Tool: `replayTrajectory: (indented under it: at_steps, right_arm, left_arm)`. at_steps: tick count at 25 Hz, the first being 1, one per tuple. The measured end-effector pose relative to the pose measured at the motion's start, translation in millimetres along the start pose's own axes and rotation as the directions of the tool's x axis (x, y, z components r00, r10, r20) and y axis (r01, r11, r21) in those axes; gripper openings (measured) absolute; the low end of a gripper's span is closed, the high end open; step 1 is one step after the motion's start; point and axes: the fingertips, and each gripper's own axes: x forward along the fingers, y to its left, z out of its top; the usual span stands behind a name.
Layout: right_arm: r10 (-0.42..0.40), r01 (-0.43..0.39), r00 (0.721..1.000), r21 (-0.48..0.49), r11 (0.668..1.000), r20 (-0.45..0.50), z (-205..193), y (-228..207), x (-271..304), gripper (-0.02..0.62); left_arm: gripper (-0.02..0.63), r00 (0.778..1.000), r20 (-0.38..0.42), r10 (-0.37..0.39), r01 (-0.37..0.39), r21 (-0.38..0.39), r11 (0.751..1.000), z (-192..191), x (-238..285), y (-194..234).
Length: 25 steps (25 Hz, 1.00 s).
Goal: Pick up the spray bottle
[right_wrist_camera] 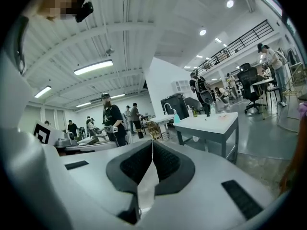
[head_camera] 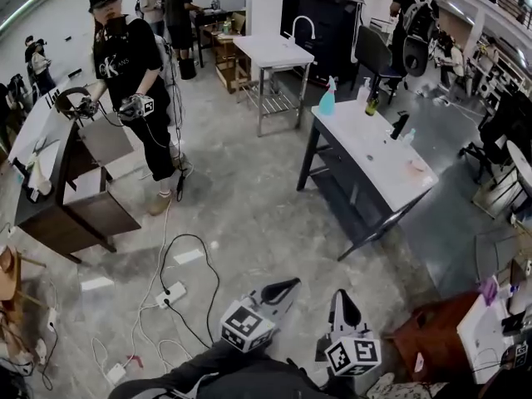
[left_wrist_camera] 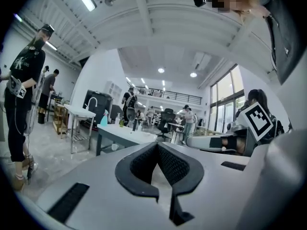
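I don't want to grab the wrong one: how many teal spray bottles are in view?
1: the spray bottle stands at the far corner of the white table. Others may be hidden farther back in the room.

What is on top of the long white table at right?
At the table's far end: a blue spray bottle, a white bottle, a dark bottle. Nearer: a black object and a pinkish item, both unidentifiable. The tabletop hides what lies beneath.
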Motion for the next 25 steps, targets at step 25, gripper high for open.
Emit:
replayTrajectory:
  at_steps: [25]
  right_arm:
    - [-0.037, 0.035, 0.999, 0.048, 0.998, 0.04, 21.5, -4.4, 112.4, 0.011]
  left_arm:
    - [0.006, 1.0, -0.008, -0.03, 0.03, 0.026, 0.999, 16.8, 51.9, 111.2]
